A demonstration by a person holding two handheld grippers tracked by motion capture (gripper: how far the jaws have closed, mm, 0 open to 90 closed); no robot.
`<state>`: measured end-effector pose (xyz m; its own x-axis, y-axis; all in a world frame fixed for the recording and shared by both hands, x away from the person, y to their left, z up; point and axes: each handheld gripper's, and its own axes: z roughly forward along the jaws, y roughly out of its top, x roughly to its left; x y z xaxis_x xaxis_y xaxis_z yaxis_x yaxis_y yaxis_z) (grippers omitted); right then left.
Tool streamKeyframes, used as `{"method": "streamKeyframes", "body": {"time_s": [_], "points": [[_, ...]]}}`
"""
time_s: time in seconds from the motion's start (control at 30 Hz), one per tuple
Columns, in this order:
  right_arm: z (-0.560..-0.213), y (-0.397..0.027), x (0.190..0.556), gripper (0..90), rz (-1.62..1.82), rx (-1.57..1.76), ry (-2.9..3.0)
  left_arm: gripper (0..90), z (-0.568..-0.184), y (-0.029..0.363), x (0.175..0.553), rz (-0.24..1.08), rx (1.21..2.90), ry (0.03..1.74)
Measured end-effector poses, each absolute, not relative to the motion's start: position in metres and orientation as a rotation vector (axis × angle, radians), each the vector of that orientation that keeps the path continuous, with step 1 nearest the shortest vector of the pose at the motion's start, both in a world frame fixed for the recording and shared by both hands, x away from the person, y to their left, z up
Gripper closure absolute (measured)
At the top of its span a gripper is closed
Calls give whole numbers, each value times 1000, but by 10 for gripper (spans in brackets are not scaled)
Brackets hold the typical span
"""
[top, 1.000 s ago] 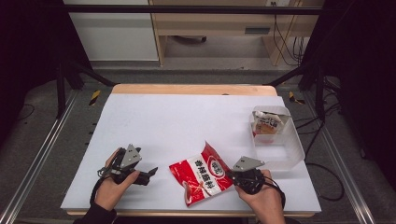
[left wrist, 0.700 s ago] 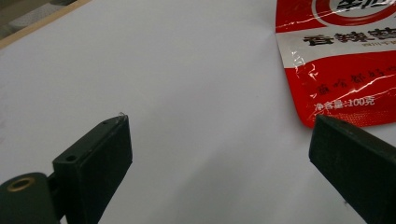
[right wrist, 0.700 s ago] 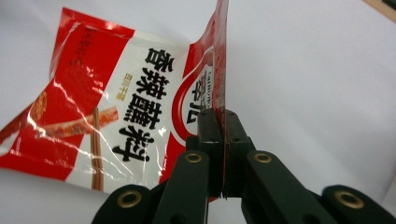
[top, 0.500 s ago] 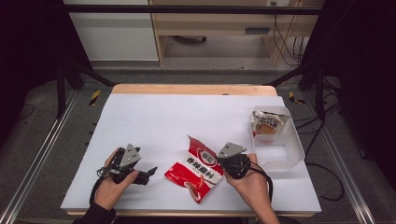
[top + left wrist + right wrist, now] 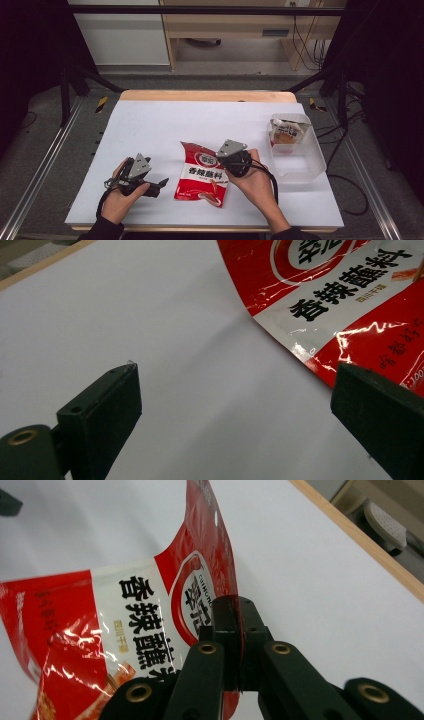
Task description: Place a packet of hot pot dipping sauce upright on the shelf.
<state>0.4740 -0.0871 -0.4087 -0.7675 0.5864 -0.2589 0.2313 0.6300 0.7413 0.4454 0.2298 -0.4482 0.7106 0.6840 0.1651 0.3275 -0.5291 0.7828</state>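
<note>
Red sauce packet lies near the worktop's front edge, its right edge clamped in the right gripper. Left gripper waits open beside it. Next likely: carry it toward the clear bin.

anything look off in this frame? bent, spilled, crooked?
Only the red sauce packet: the right tool is shut on its edge, so it curls up off the white table and lies askew. A packet leans in the clear bin. Nothing spilled or torn. Left tool open, idle.
</note>
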Motion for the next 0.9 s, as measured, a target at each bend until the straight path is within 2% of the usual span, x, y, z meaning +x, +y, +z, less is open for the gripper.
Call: {"method": "streamKeyframes", "body": {"time_s": [0.23, 0.9], "points": [[-404, -70, 481, 900, 1015, 575, 2353, 69, -449, 225, 448, 587, 2141, 764], [-392, -54, 457, 900, 1112, 498, 2258, 160, -441, 216, 452, 626, 2081, 724]]}}
